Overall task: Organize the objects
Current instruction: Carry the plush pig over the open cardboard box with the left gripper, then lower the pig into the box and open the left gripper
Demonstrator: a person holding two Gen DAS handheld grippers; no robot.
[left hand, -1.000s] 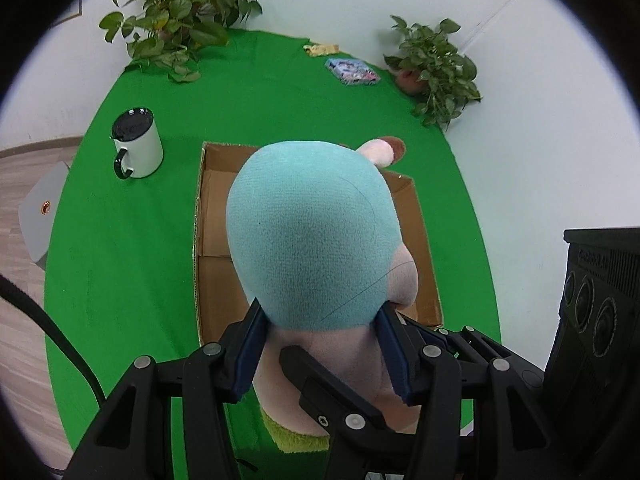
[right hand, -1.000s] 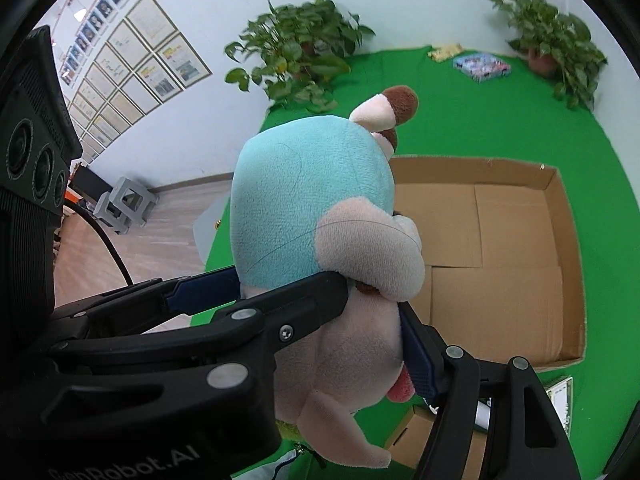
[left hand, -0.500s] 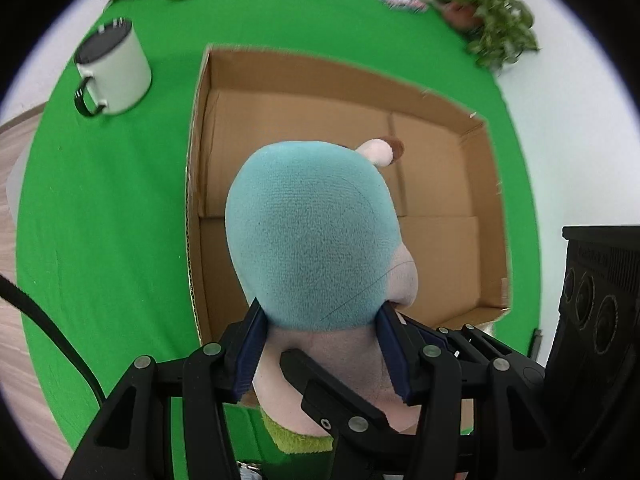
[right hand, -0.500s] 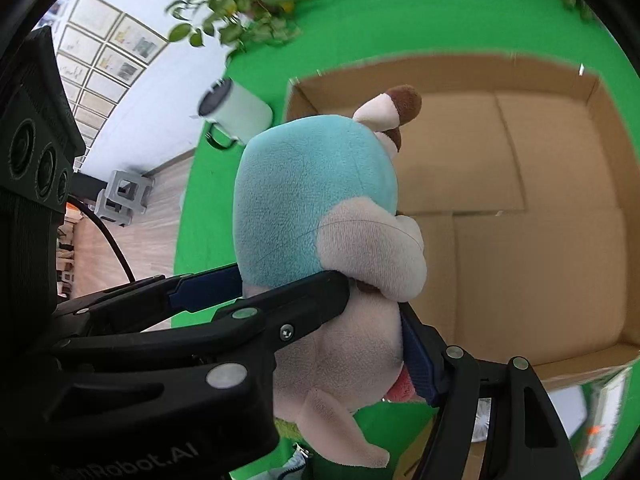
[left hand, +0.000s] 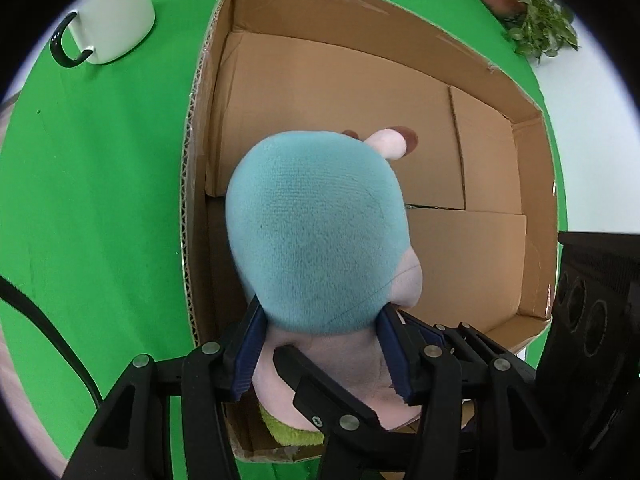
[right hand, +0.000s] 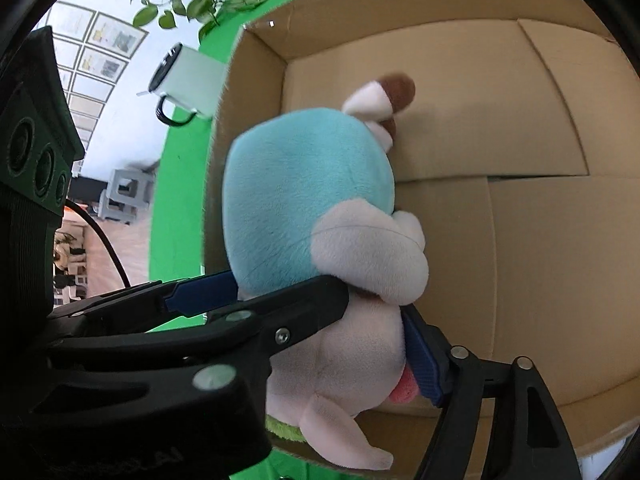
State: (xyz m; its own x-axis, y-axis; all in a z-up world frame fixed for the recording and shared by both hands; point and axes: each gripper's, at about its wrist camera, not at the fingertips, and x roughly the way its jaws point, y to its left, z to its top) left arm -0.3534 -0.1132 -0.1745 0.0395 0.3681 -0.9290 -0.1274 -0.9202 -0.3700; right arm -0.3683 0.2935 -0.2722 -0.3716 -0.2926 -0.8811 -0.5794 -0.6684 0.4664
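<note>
Both grippers are clamping the same plush toy (left hand: 316, 236): the left gripper (left hand: 320, 356) is squeezing its pink body between blue pads, and the right gripper (right hand: 320, 320) is pinching it from the sides. The toy is hanging over the open cardboard box (left hand: 496, 248), near its left wall. A white mug (left hand: 112, 20) is standing on the green cloth (left hand: 100, 184) just beside the box.

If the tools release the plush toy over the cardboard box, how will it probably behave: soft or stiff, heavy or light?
The plush toy probably is soft: it bulges around the left tool. Likely light, it should land in the cardboard box harmlessly.
</note>
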